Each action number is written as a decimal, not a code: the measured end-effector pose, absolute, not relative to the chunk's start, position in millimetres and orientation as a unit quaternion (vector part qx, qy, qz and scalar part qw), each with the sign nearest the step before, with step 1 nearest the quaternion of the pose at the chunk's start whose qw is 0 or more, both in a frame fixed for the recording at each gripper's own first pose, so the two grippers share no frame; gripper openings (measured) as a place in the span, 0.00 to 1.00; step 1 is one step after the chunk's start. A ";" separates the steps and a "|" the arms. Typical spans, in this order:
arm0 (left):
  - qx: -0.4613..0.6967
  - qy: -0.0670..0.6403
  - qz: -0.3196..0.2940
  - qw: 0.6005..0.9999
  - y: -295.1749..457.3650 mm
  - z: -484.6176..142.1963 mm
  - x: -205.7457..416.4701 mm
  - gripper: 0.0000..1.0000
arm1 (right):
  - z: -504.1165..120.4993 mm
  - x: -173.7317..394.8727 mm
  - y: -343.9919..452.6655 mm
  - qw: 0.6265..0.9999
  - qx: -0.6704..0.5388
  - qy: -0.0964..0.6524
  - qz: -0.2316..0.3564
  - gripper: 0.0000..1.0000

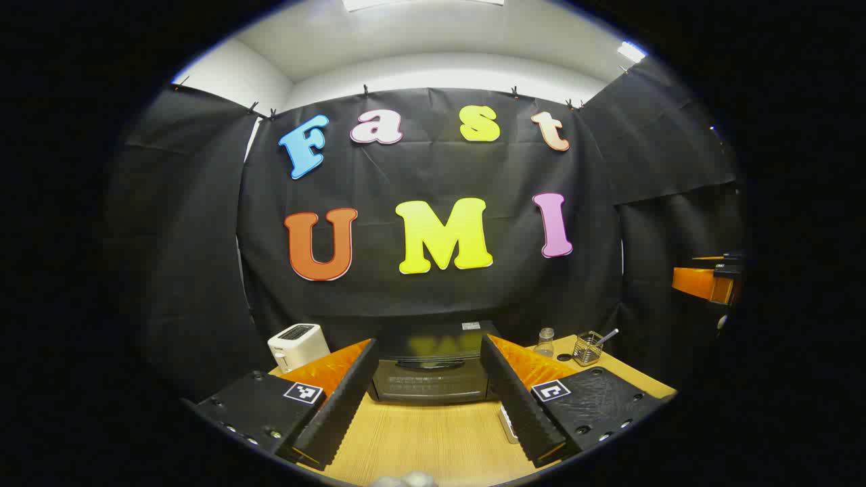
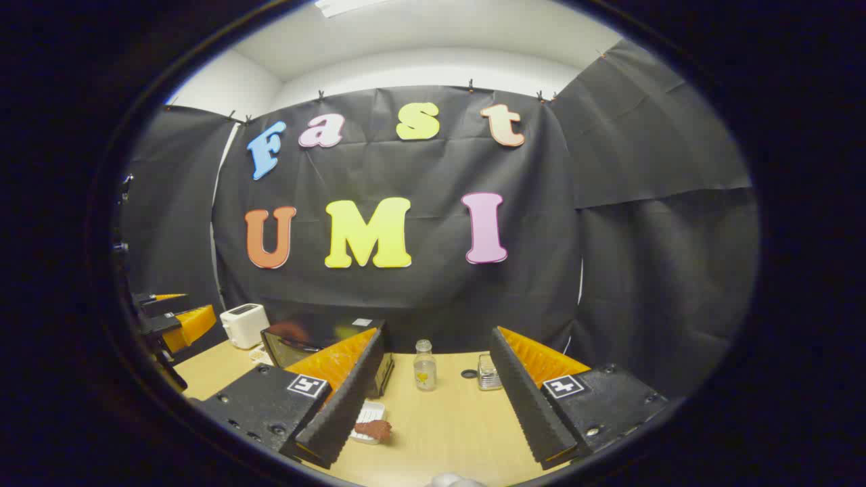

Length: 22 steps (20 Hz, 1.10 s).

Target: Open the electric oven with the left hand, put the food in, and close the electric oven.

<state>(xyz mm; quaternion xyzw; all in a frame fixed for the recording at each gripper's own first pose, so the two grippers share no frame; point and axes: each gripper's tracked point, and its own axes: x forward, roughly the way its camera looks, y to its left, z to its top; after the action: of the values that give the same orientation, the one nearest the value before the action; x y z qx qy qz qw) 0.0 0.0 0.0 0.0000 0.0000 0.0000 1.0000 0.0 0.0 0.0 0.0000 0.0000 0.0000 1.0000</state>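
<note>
your left gripper (image 1: pixel 433 399) hangs spread wide, lined up dead ahead at twelve o'clock with the oven (image 1: pixel 433 368), whose door looks closed and whose handle (image 1: pixel 430 364) runs across near the top of the door. it is not yet touching. my read: come in level, set the fingers above and below that bar, then pull out and down in an arc, not straight back, or the oven may slide on the table (image 1: pixel 433 439). your right gripper (image 2: pixel 433 406) is spread too, holding nothing; the food (image 2: pixel 373 428), a reddish-brown piece on a small white tray (image 2: pixel 369 414), lies at its seven o'clock, just beside the left finger. a bottle (image 2: pixel 424 366) stands at twelve, so keep clear of it.
</note>
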 end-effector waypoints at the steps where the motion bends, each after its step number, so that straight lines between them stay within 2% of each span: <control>1: 0.002 0.000 -0.003 1.000 0.8 -0.9 1.5 0.96 | 1.8 0.6 0.8 1.000 0.001 -0.003 -0.002 0.99; 15: 0.009 -0.001 -0.004 1.000 14.2 -1.8 11.5 0.96 | -8.5 5.1 3.9 1.000 0.005 0.011 -0.011 1.00; 22: -0.006 0.028 -0.019 0.999 -2.7 -33.6 66.0 0.96 | -17.0 -3.8 -5.9 0.999 0.004 0.034 -0.017 1.00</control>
<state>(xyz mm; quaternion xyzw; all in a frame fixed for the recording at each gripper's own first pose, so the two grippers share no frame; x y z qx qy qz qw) 66.0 -2.7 -33.6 -0.0057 0.0277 -0.0190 0.9994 -3.8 -5.9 -17.0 0.0037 0.0337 -0.0166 0.9993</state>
